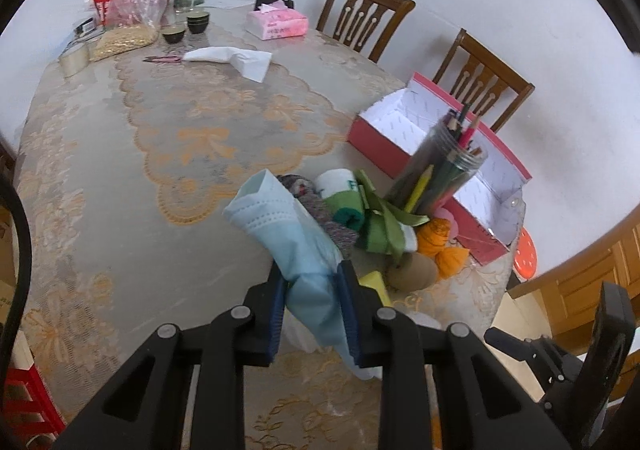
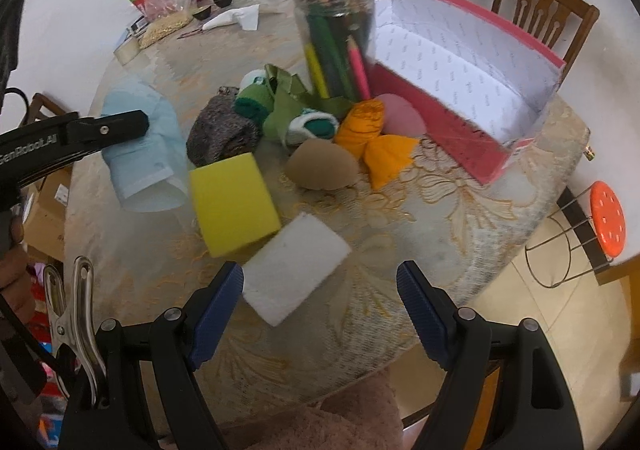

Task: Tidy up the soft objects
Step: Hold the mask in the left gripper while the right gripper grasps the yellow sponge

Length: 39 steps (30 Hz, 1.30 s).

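While the left claw (image 1: 310,282) pinches a pale blue face mask (image 1: 280,226) above the surface (image 1: 120,178), the right claw (image 2: 320,290) hangs spread over a white sponge (image 2: 294,274). Beyond, a jar (image 2: 336,34) holds pencils, beside the empty red box (image 2: 460,62) near the surface's edge. Only the right view shows the yellow sponge (image 2: 234,202) whole.

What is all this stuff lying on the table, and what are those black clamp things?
Face mask: one, light blue, clamped in the left hand-held gripper.
Sponges: yellow, white, near edge.
Socks: several, grey and green-white, piled mid-table.
Beanbags: two, orange, beside the box.
Box: one, red, open, right.
Pencil jar: one, clear, by the box.
Tissue pack: one, pink, far side.
Chairs: two, wooden, behind.
Left hand-held gripper: black, shut.
Right hand-held gripper: black, open.
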Each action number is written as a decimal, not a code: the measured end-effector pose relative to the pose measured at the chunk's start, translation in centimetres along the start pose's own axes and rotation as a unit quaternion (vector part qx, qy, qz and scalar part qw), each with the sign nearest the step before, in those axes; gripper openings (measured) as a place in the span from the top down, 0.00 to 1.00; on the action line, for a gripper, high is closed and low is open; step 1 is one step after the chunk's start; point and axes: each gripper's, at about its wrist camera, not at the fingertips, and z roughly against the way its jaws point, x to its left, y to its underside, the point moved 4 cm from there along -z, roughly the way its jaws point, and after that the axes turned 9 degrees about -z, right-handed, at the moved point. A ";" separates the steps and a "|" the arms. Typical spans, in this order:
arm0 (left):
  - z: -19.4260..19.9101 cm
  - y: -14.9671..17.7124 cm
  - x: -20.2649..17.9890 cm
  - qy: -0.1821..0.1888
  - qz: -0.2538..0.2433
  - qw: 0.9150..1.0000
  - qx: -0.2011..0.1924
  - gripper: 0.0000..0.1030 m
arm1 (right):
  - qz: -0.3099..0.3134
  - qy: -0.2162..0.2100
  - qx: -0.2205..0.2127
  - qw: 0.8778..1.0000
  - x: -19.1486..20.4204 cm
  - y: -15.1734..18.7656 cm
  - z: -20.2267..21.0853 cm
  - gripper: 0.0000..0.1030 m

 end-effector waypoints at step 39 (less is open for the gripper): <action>0.9 3.0 4.3 -0.046 0.010 0.999 0.011 0.74 | 0.109 -0.068 0.010 0.992 6.2 -3.2 -5.3 0.50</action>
